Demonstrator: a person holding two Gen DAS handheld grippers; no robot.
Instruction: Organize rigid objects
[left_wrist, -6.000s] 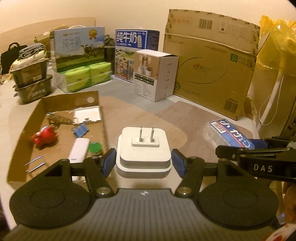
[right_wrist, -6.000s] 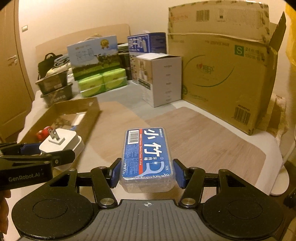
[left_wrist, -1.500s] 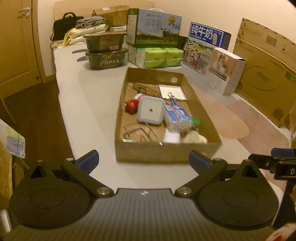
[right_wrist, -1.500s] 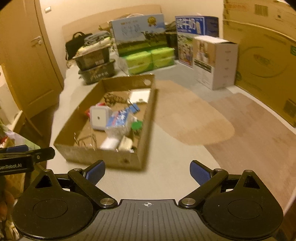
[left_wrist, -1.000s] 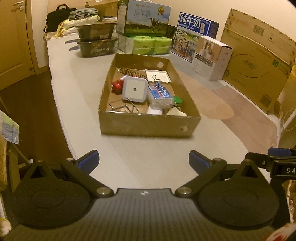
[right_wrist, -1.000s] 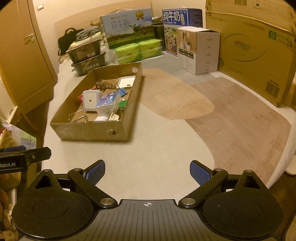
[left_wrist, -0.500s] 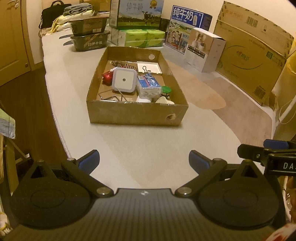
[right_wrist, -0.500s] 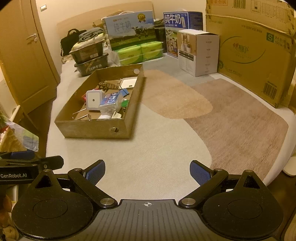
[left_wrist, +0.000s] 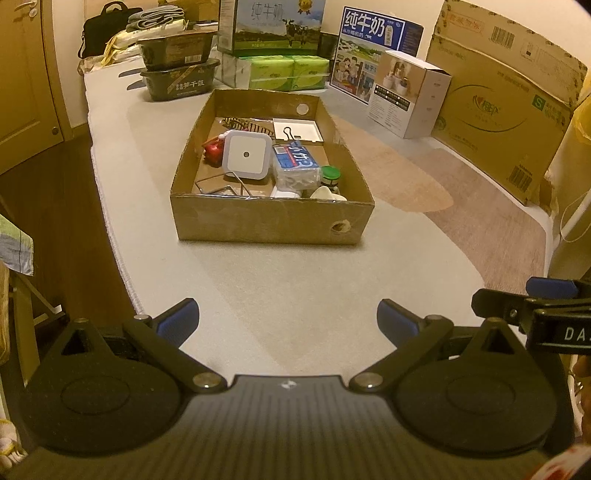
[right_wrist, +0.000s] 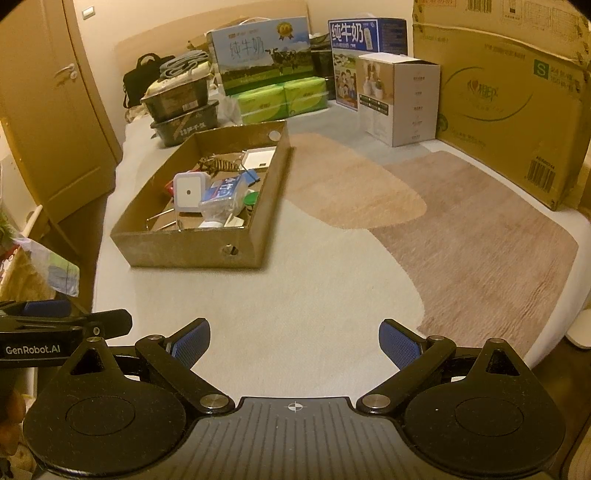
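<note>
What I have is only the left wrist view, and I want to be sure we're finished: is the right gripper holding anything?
Observer: No. The right gripper is open with nothing between its fingers, over the mat.
Operator: Anything lying by the mat's near right edge? My view cuts off there.
Observer: Yes, a white rounded thing sits just off that edge, lower down. I cannot tell what it is.

Bare mat (right_wrist: 295, 295) lies open before the cardboard tray (left_wrist: 271, 223); cartons (right_wrist: 509, 107) wall the far edge.
</note>
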